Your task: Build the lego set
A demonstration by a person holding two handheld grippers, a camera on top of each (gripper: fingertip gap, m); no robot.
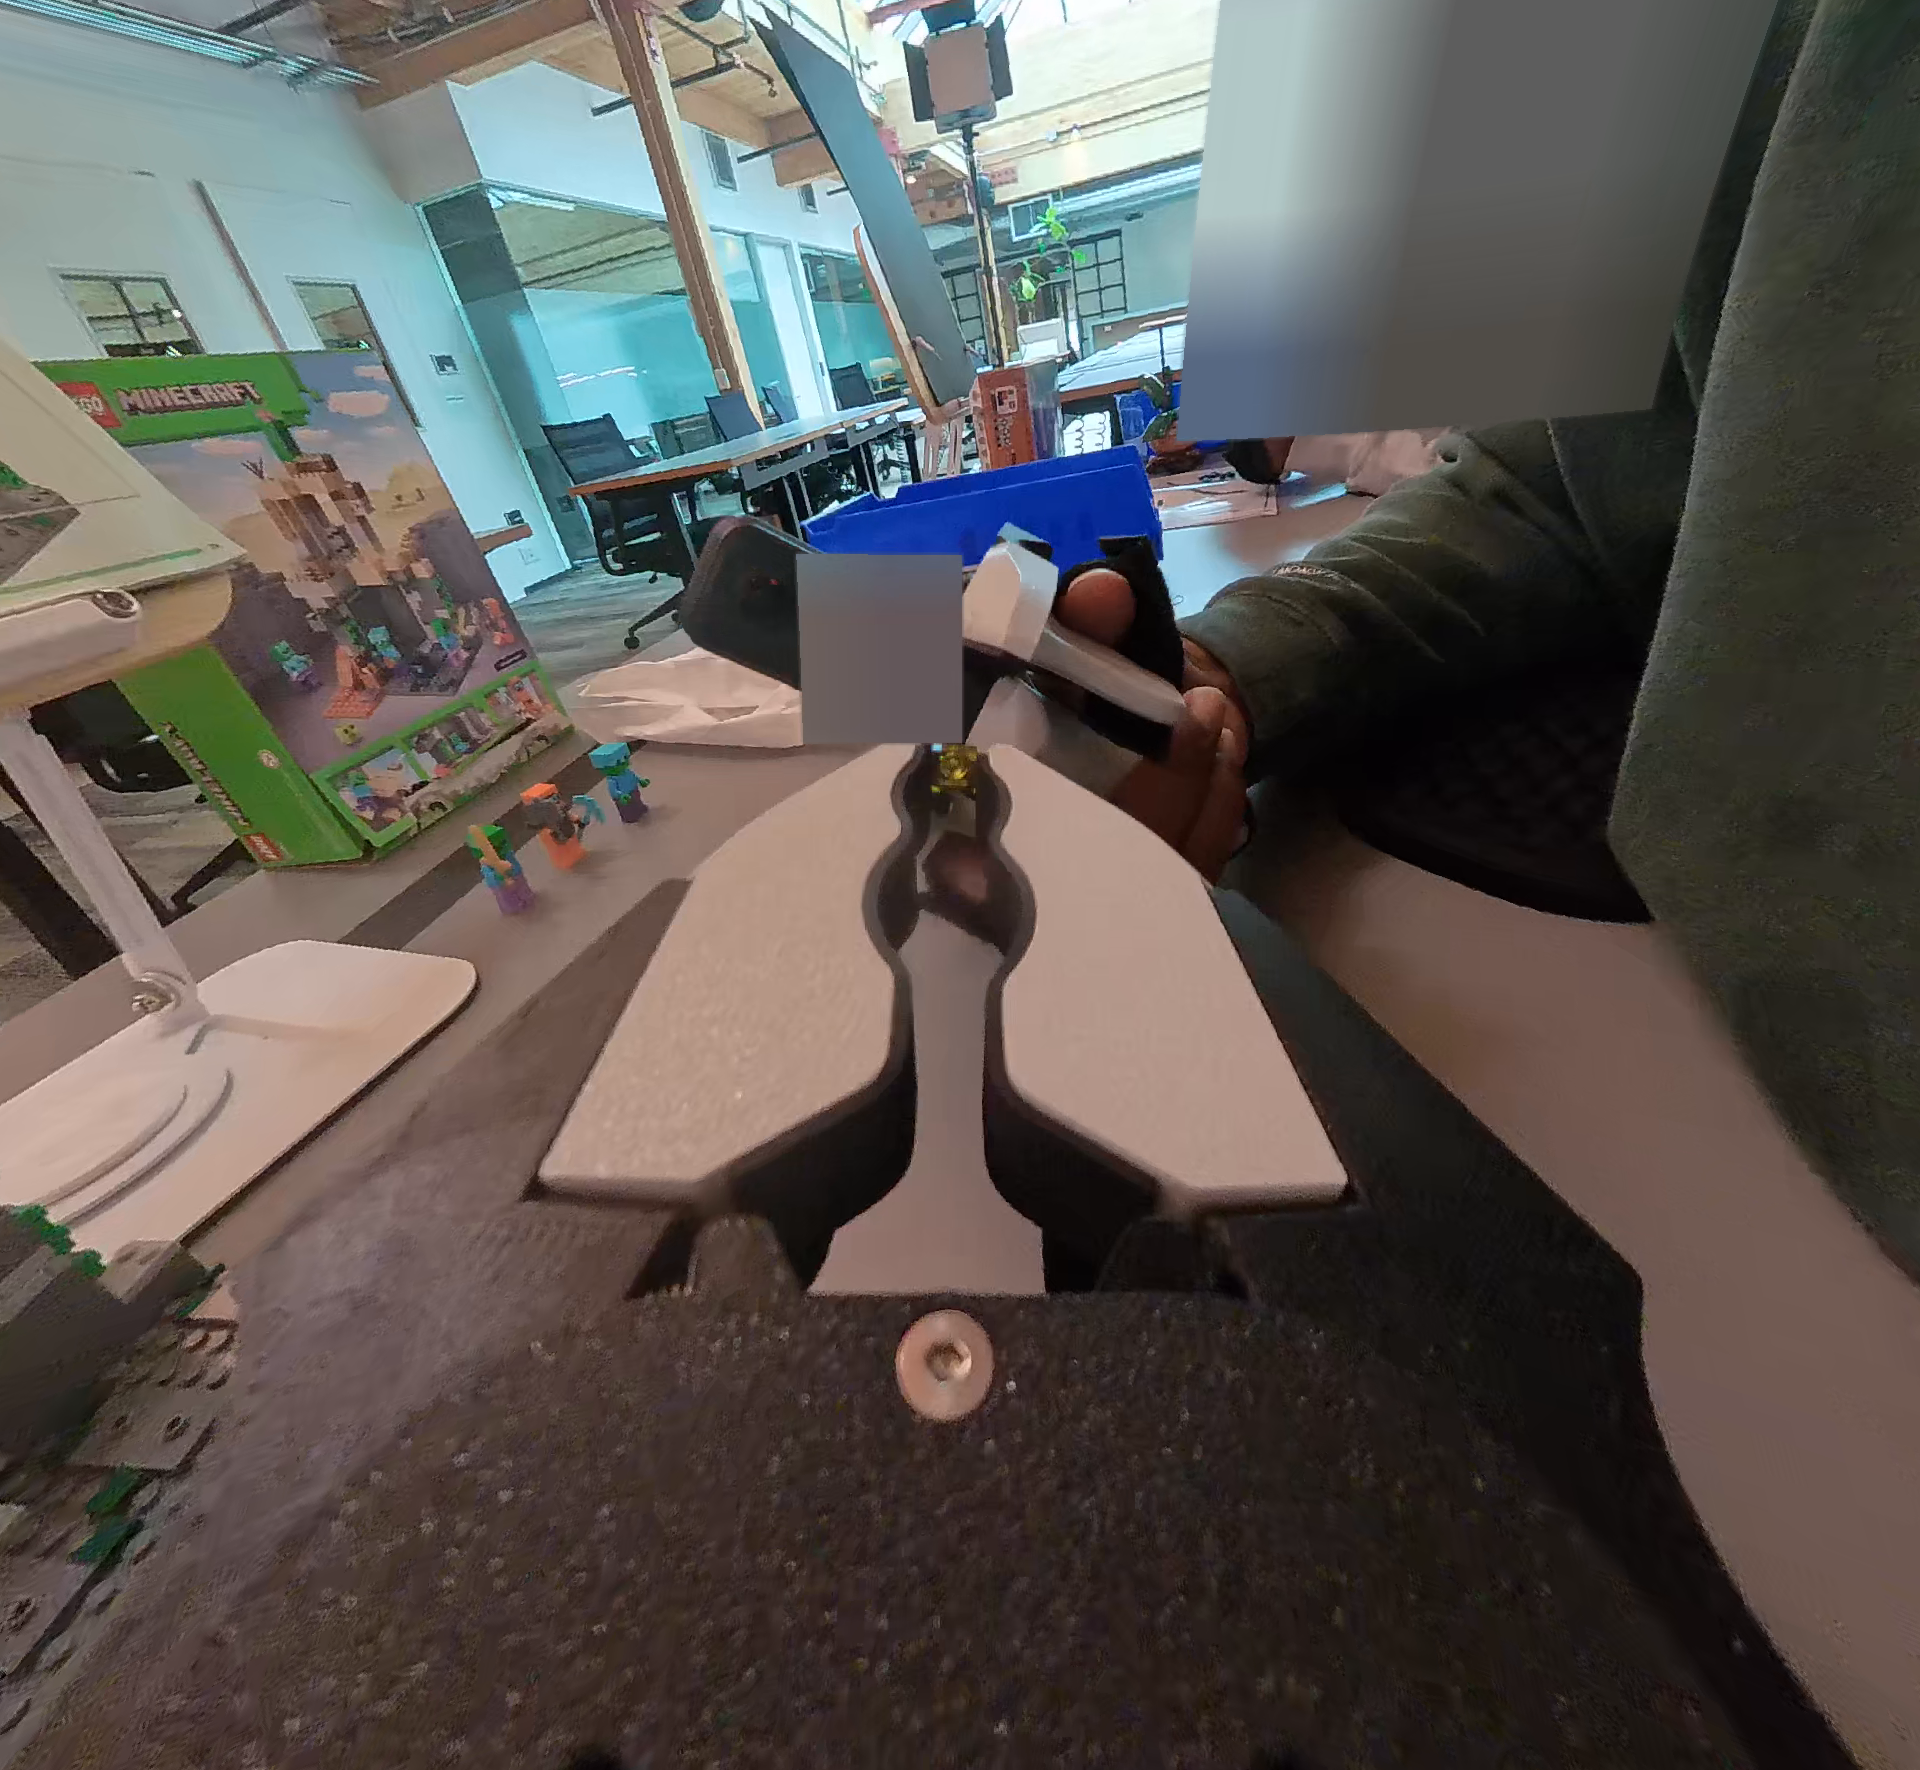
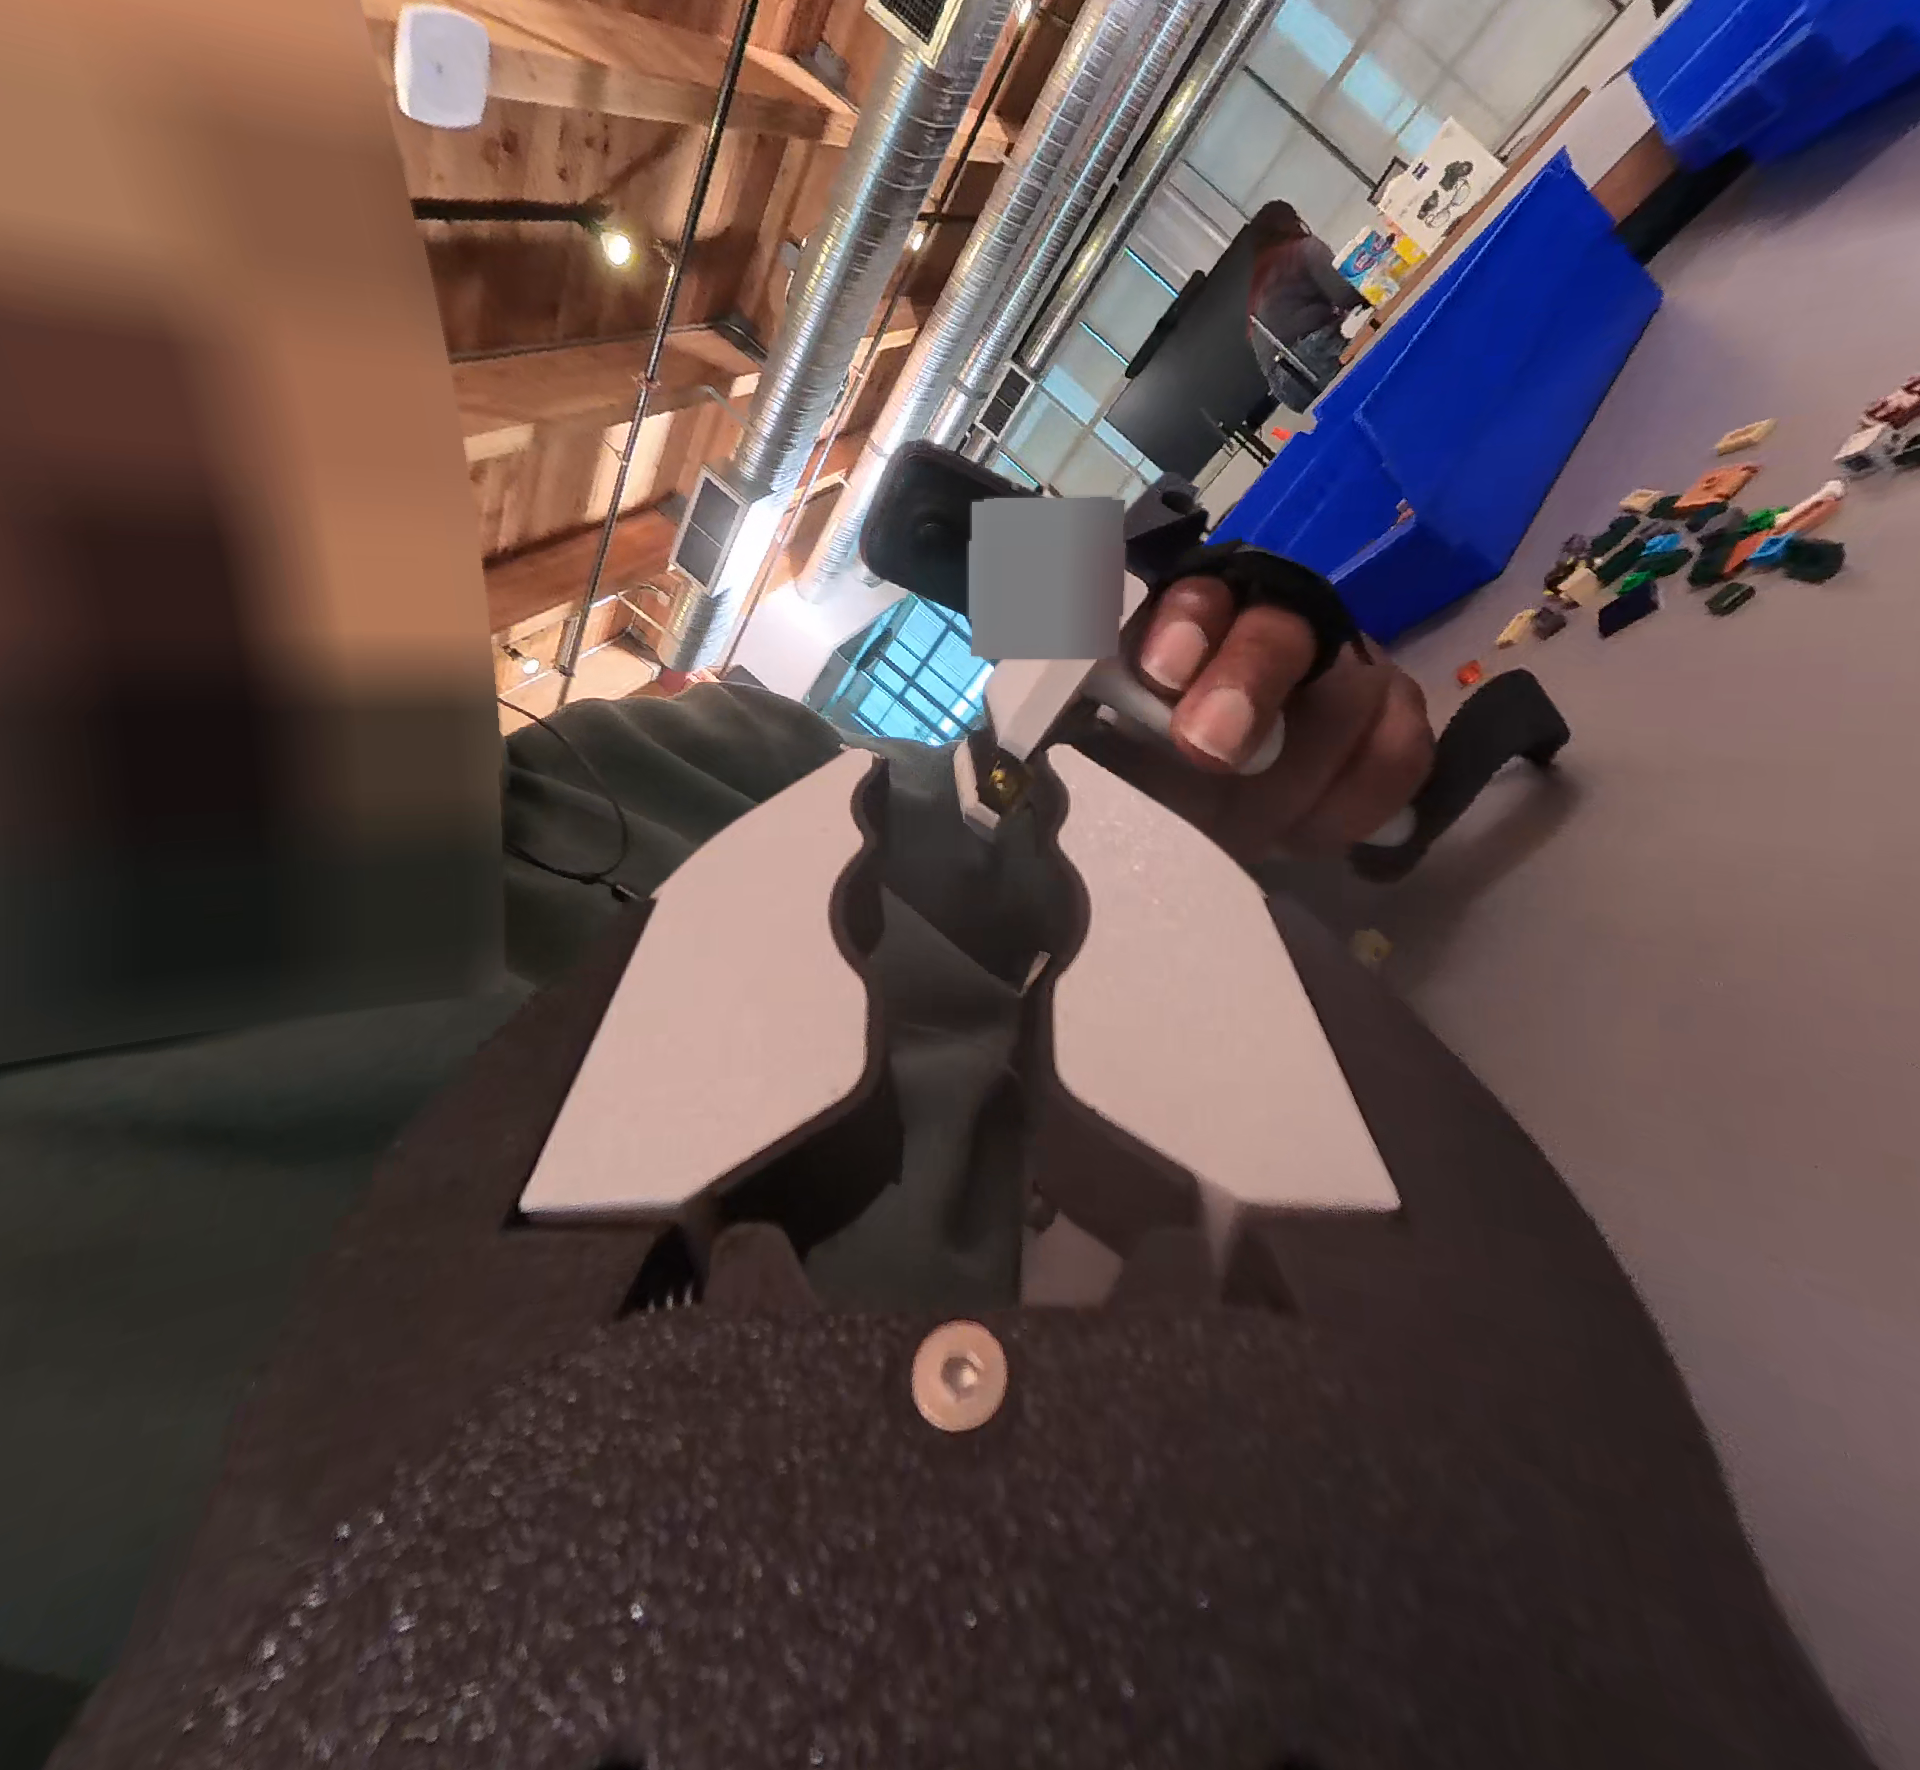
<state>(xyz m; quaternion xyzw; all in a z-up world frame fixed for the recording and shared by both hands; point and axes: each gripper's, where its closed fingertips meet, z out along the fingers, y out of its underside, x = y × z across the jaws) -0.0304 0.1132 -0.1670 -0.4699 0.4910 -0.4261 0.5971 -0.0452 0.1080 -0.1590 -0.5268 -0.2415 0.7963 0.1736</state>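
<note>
My left gripper [image 1: 956, 775] is raised above the table and shut on a small yellow-green lego piece [image 1: 957, 770] at its fingertips. My right gripper [image 2: 966, 770] faces it tip to tip, jaws apart. The left gripper's tips and the piece [image 2: 1004, 775] sit in the gap between the right gripper's jaws, close to its right finger [image 2: 1164, 972]. In the left wrist view the right gripper [image 1: 997, 723] shows head-on in a person's hand [image 1: 1195, 733], partly hidden by a blur patch.
A lego box [image 1: 312, 598] stands at the left, with three minifigures [image 1: 561, 827] before it. A white booklet stand [image 1: 208, 1024] and a partial build [image 1: 83, 1357] are at the lower left. Blue bins [image 2: 1455, 473] and loose pieces [image 2: 1683, 546] lie on the grey table [image 2: 1662, 993]. Less than 4 cm separates the two grippers' tips.
</note>
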